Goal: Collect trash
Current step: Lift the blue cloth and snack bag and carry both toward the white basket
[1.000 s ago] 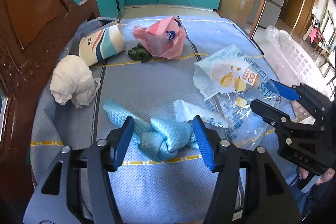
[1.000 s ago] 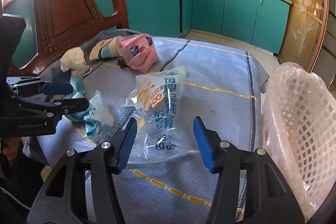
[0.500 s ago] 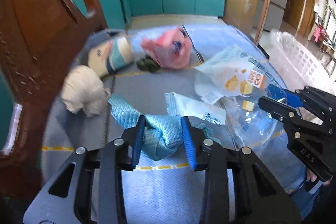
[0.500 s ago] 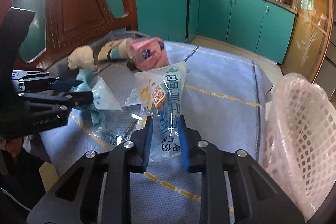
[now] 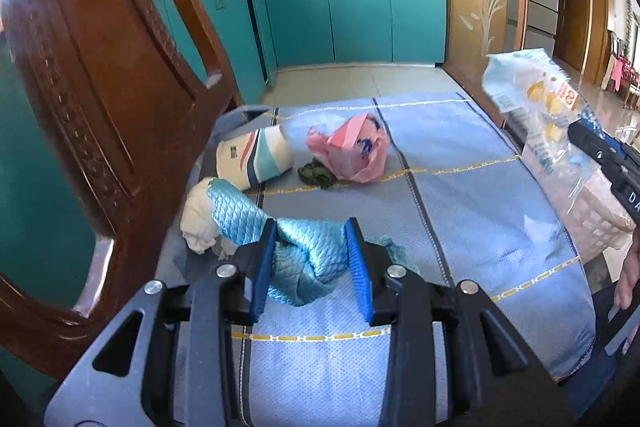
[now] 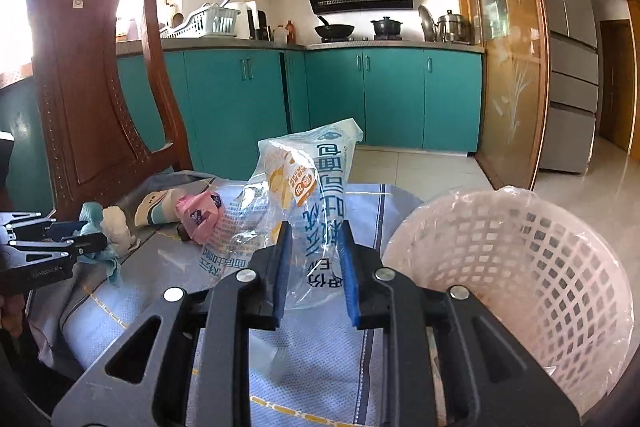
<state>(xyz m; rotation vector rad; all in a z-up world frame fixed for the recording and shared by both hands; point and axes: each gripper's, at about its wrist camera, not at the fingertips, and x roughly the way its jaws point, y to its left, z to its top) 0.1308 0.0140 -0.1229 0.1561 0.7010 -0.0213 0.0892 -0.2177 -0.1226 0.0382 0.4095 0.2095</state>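
Observation:
My left gripper (image 5: 311, 259) is shut on a knotted light-blue quilted cloth (image 5: 308, 263), held just above the blue tablecloth (image 5: 460, 195). My right gripper (image 6: 314, 263) is shut on a clear printed plastic bag (image 6: 308, 195), lifted upright off the table; the same clear plastic bag (image 5: 536, 107) shows at the right of the left wrist view. A white mesh bin (image 6: 516, 267) lined with thin plastic stands right of the right gripper. On the table lie a pink plastic bag (image 5: 352, 151), a striped paper cup (image 5: 256, 159) on its side, a white crumpled tissue (image 5: 196, 223) and a dark green scrap (image 5: 316, 175).
A carved wooden chair back (image 5: 92, 99) rises close on the left of the table. Teal kitchen cabinets (image 6: 360, 95) and a stove stand behind. A person's hand (image 5: 628, 275) shows at the right edge of the left wrist view.
Both grippers closed, the left on the blue cloth and the right on the clear bag, then rose. The bag came up off the table and the small white wrapper is out of sight.

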